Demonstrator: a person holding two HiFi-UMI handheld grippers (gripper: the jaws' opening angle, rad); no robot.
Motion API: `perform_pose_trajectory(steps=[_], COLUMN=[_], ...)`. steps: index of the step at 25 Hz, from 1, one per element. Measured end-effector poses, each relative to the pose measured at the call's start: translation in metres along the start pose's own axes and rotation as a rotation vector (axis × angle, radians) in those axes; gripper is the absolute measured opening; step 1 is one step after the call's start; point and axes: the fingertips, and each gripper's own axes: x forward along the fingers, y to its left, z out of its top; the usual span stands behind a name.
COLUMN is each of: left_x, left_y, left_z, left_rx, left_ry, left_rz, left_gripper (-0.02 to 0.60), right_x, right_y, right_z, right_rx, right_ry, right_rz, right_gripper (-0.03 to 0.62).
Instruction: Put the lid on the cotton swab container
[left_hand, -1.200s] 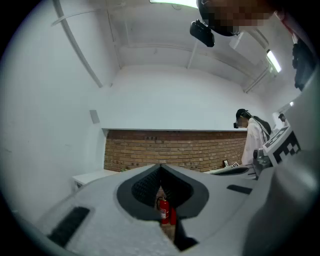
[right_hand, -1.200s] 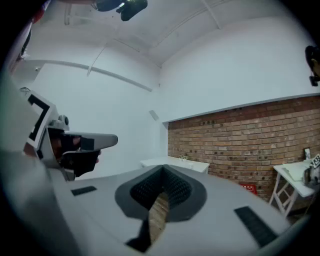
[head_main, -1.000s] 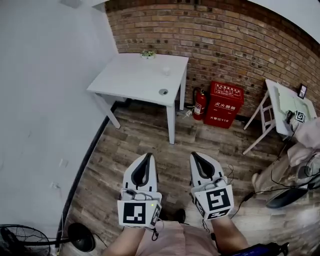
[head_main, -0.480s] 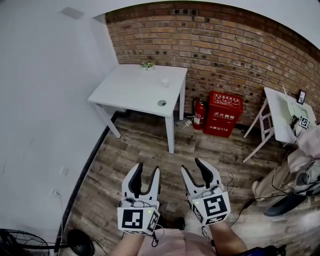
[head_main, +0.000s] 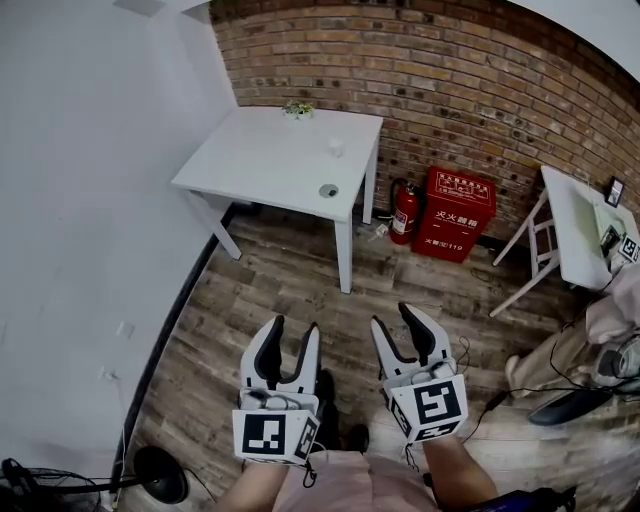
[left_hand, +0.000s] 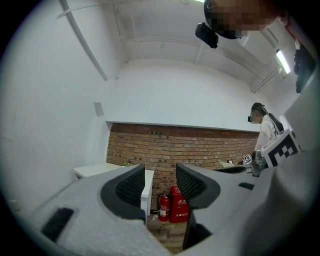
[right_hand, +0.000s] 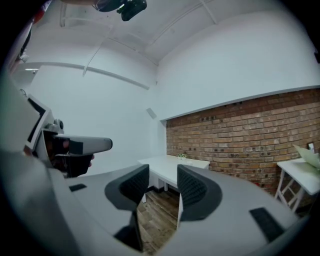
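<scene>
The cotton swab container (head_main: 336, 147) is, we think, that tiny pale tub in the upper middle of the head view, on the white table (head_main: 250, 165). The grey disc below it near the table edge is probably the lid (head_main: 328, 189), too small to be sure. Both are well away, so we're just carrying the claws low at bottom centre. Left gripper (head_main: 293, 335): jaws apart, empty. Right gripper (head_main: 397, 325): apart too, nothing between, closing a little.
</scene>
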Motion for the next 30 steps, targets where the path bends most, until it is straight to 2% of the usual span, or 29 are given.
perform_pose_trajectory(steps=[12,18,24,30], left_x=[0.103,0.161,0.208,0.246], left_y=[0.071,0.111,0.145,0.162], left_z=[-0.019,-0.012,0.005,0.006], left_rx=[-0.031,-0.024,-0.01,-0.011], left_ry=[0.023,0.017,-0.029,-0.036], left_rz=[-0.029,-0.063,-0.085,-0.116], left_gripper=[0.202,0.202,0.199,0.196], right_x=[0.118,0.181,0.234,0.27], right_y=[-0.026,-0.042,-0.05,-0.064], right_z=[-0.01,0.003,0.022,0.029], right_rx=[-0.003,0.0,-0.021,-0.028], right_ry=[0.045,0.039,0.01,-0.003], right_rz=[-0.039,-0.081,-0.106,-0.135], right_gripper=[0.166,0.161,0.152,0.147])
